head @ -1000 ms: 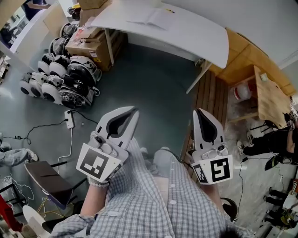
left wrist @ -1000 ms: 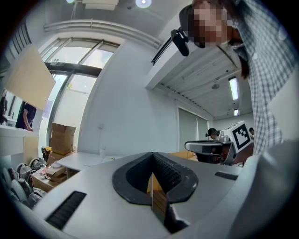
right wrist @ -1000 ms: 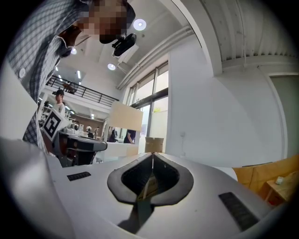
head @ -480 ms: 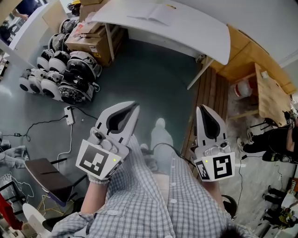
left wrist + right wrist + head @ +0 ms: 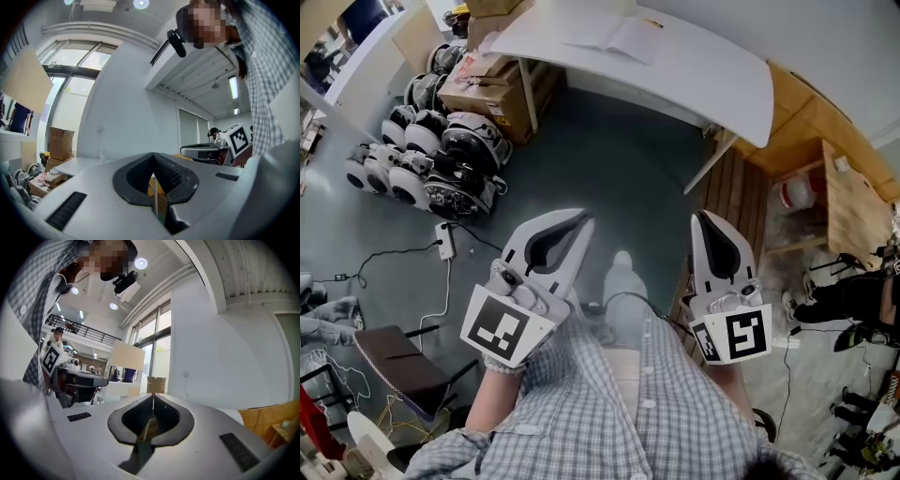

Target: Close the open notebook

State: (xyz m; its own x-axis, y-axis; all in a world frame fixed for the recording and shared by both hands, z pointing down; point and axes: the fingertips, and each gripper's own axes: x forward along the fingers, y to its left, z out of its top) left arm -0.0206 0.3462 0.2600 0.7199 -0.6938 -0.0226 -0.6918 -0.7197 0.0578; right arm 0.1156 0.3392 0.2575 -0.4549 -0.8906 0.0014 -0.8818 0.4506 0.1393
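Note:
The open notebook [image 5: 614,36] lies flat on the white table [image 5: 712,70] at the top of the head view, far ahead of both grippers. My left gripper [image 5: 580,221] is held level over the grey floor, its jaws shut with nothing between them. The right gripper [image 5: 701,218] hangs beside it, also shut and empty. In the left gripper view the left gripper [image 5: 153,155] has its pads meeting, and the right gripper [image 5: 206,151] shows off to the side. In the right gripper view the right gripper [image 5: 153,395] is closed too, with the table's near end [image 5: 262,406] beyond it.
Cardboard boxes [image 5: 492,89] stand under the table's left end. Several black-and-white wheeled machines [image 5: 431,164] crowd the floor at left. A power strip with cables [image 5: 442,242] lies near them. A wooden platform [image 5: 727,187] and a wooden table [image 5: 853,202] are at right; a chair [image 5: 394,361] at lower left.
Both grippers have shifted a little forward over the floor, jaws staying shut. The person's foot has stepped forward between them, and the table sits slightly lower in the head view.

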